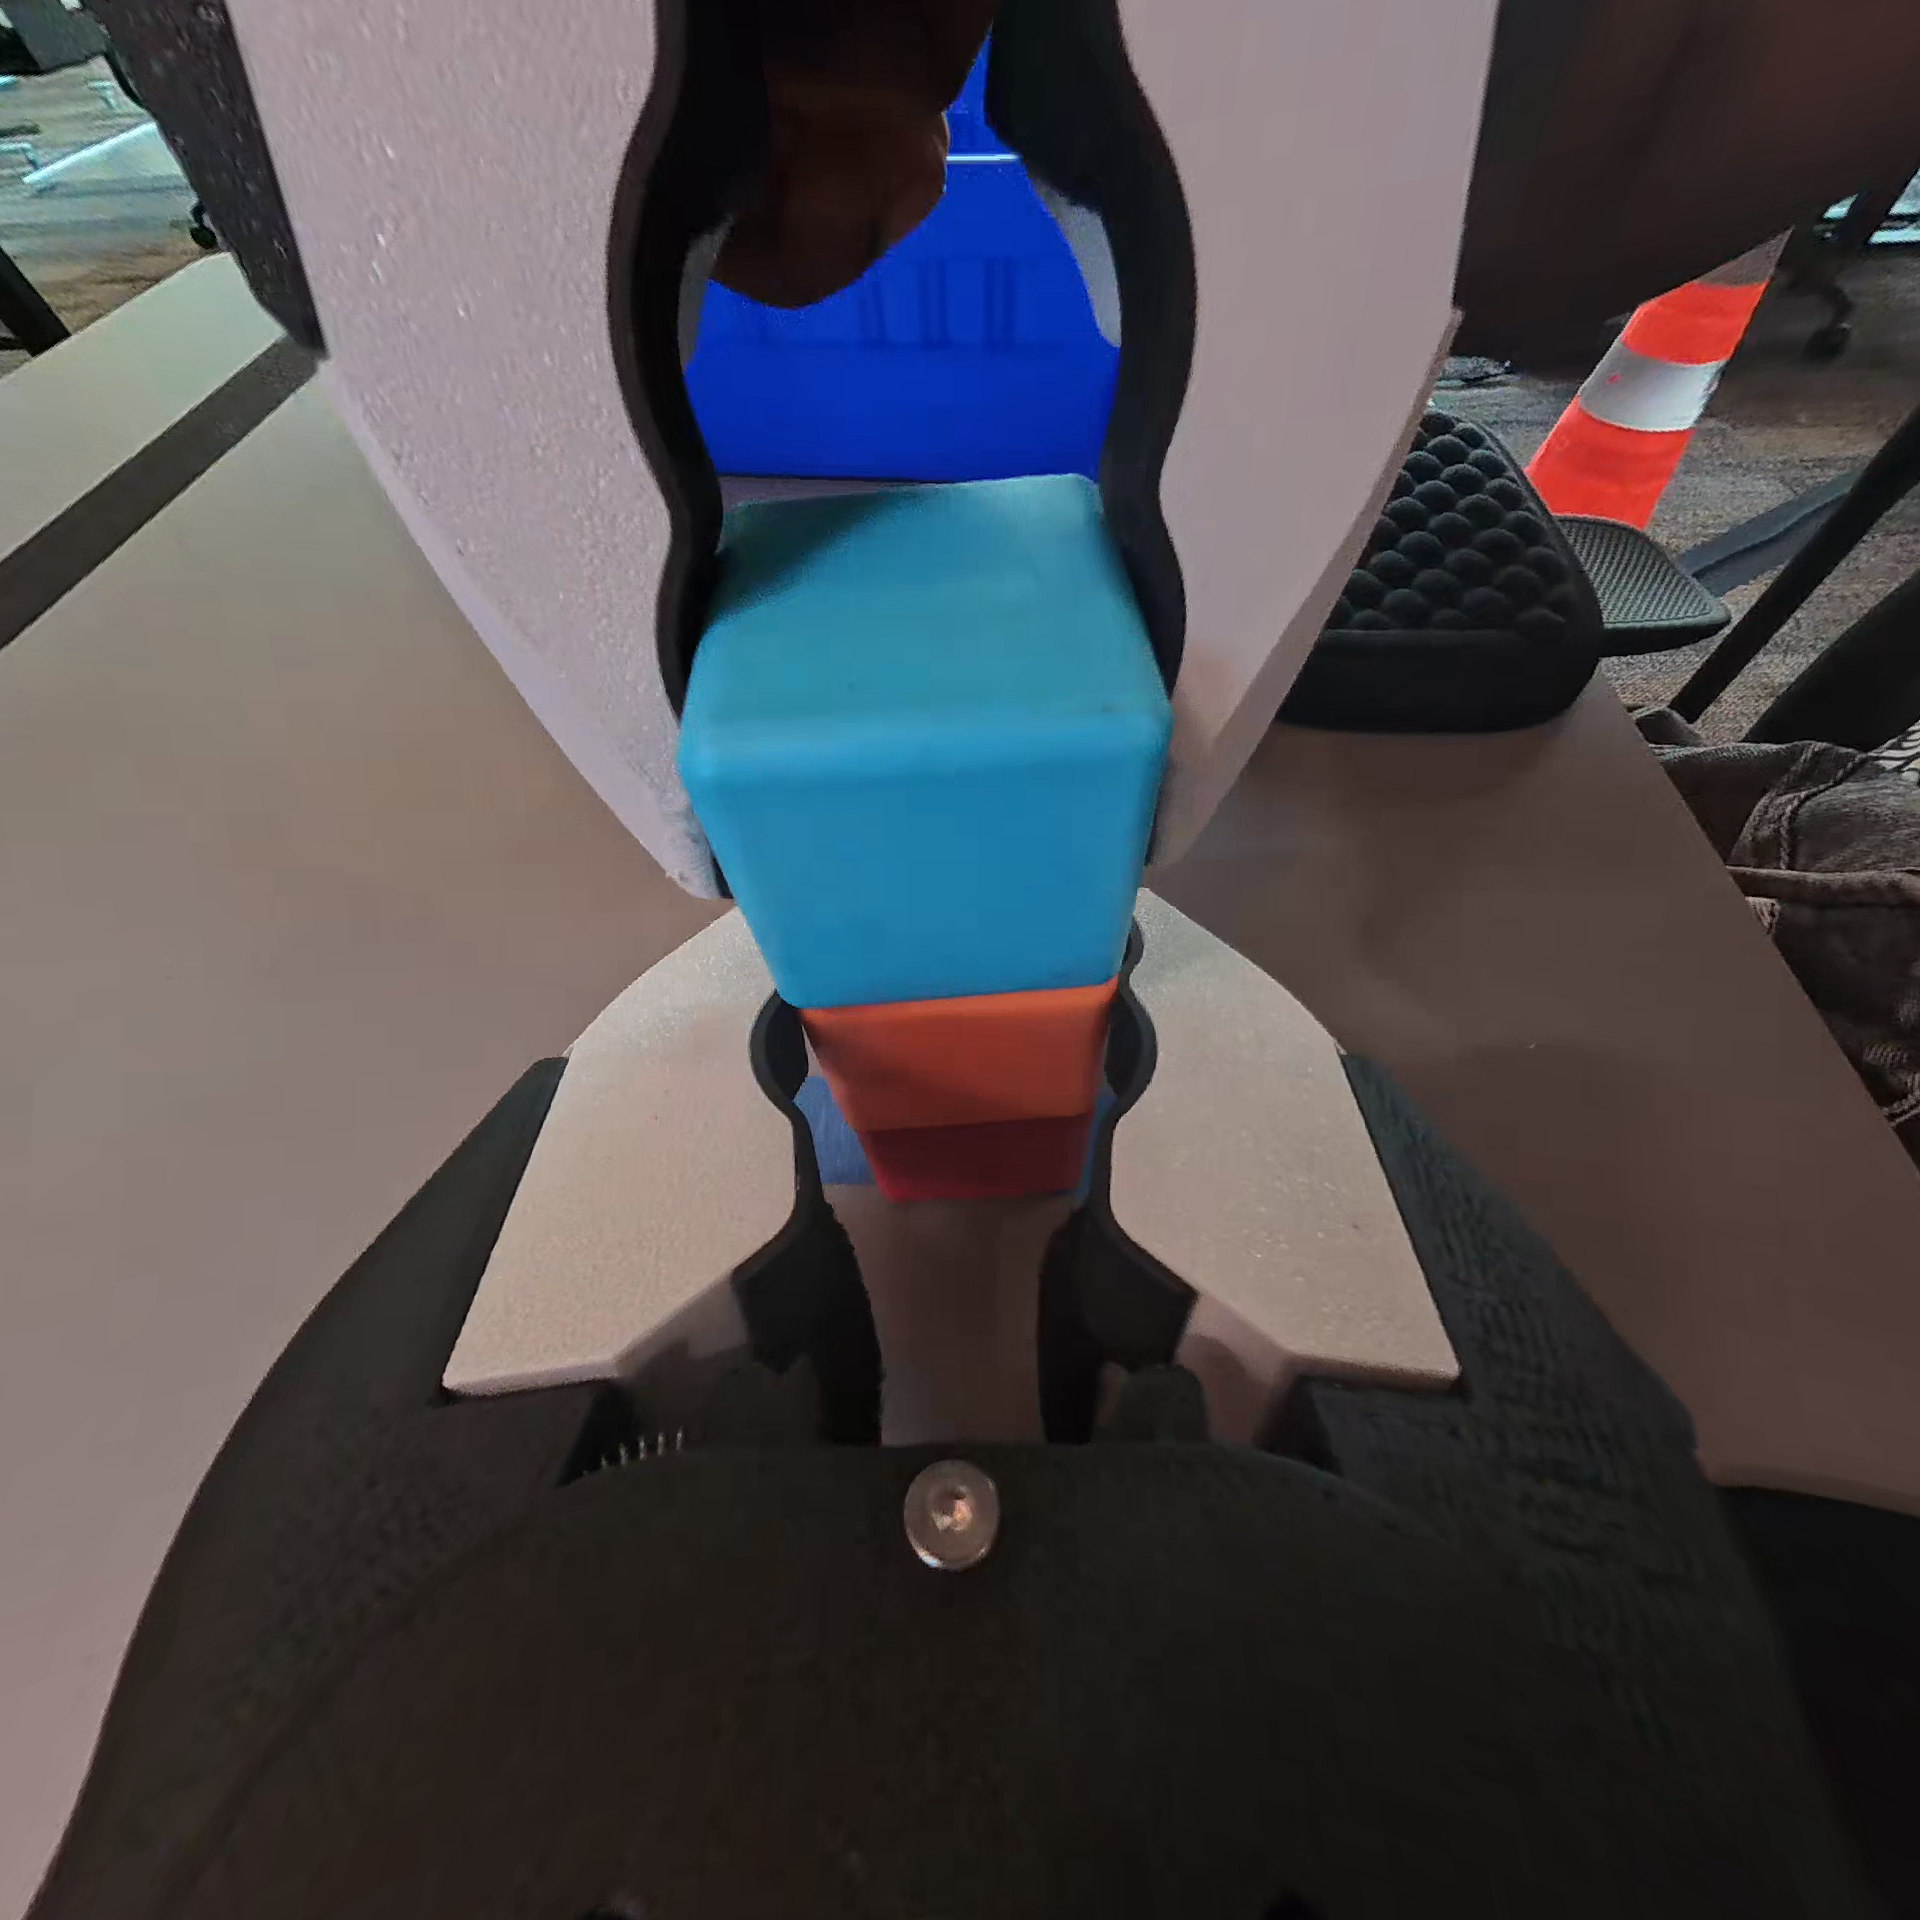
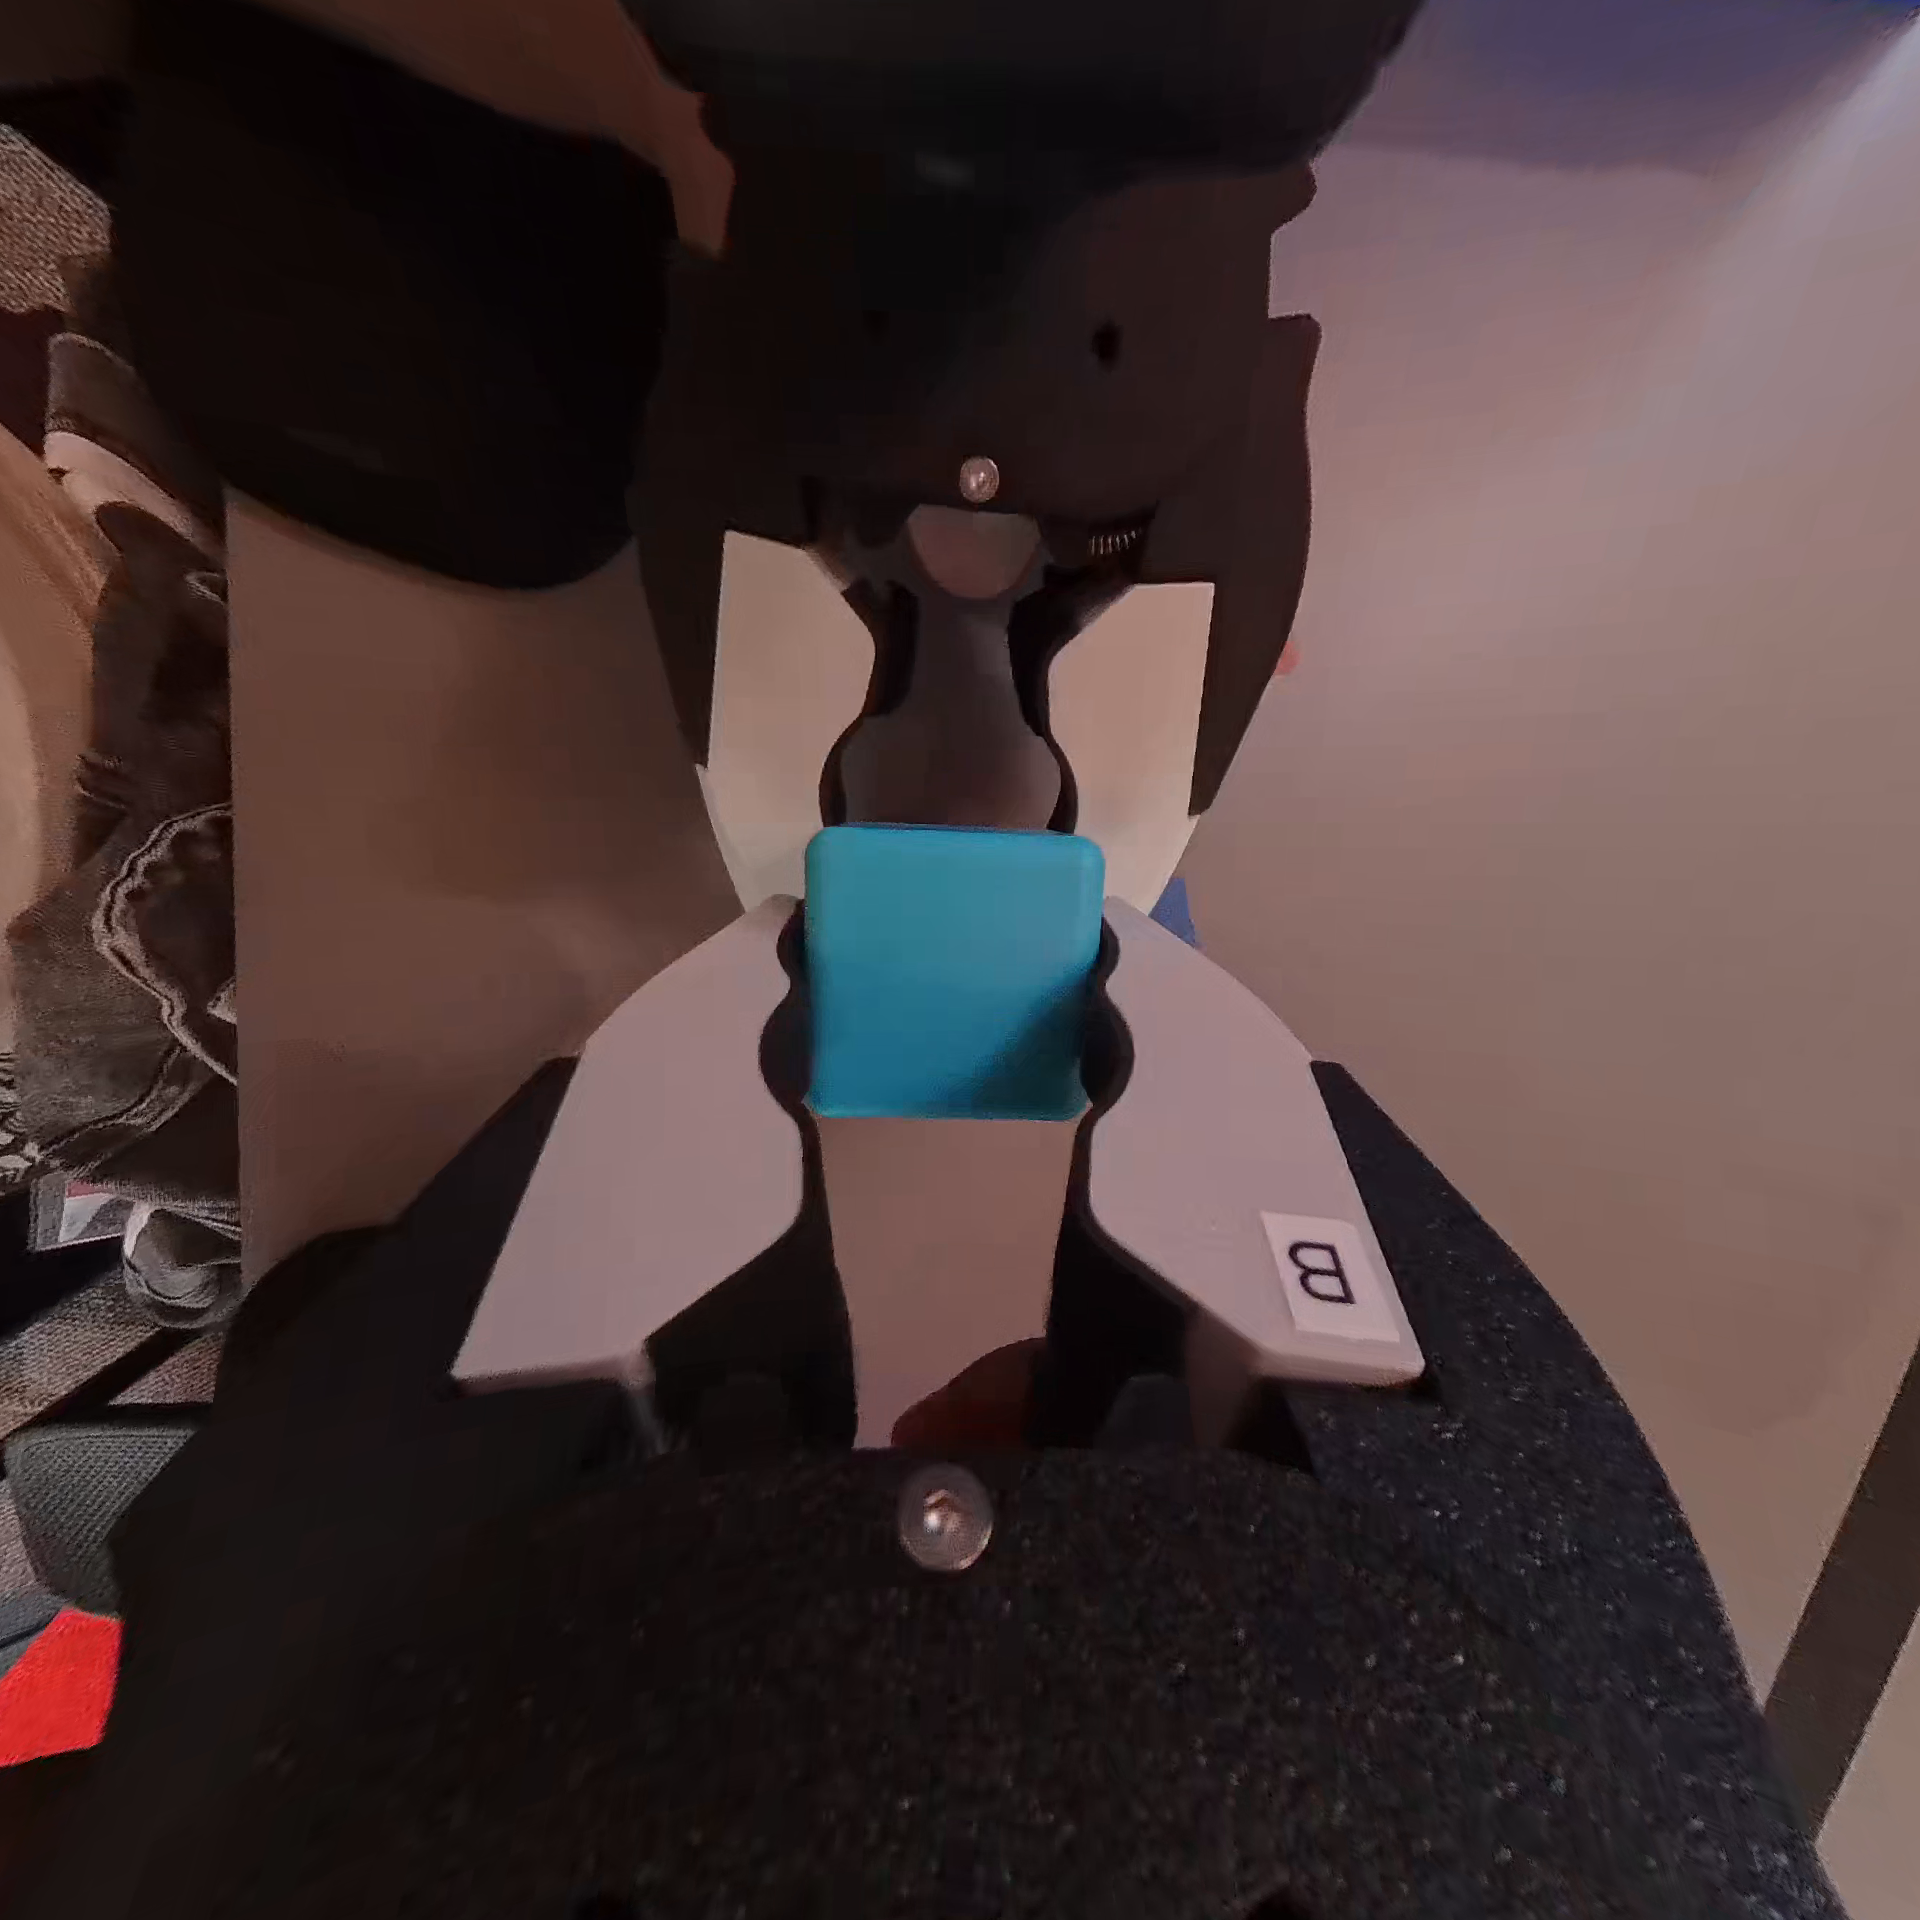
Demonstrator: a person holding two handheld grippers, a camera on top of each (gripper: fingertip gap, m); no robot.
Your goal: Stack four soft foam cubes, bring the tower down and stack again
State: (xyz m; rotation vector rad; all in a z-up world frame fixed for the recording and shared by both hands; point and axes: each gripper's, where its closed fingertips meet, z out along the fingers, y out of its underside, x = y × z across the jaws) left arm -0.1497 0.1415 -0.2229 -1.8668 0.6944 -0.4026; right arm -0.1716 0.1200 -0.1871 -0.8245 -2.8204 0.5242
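A light blue foam cube [image 1: 920, 748] tops a tower on the table [image 1: 260, 831]. Under it sit an orange cube [image 1: 956, 1049], a dark red cube [image 1: 977, 1153] and a sliver of a blue cube [image 1: 831, 1138]. My right gripper [image 1: 935, 862] reaches in from the far side and is shut on the light blue cube [image 2: 951, 977], as the right wrist view [image 2: 951, 925] also shows. My left gripper [image 1: 951, 1029] has its pads against both sides of the orange cube. It faces me in the right wrist view [image 2: 948, 800].
A blue bin [image 1: 894, 364] stands behind the tower. An orange-and-white cone [image 1: 1642, 384] and a black chair seat [image 1: 1455, 582] are beyond the table's right edge. Dark clothing [image 1: 1829, 862] lies at the right. A hand [image 1: 831, 156] shows behind the right gripper. There is about 4 cm between the tips of the two grippers.
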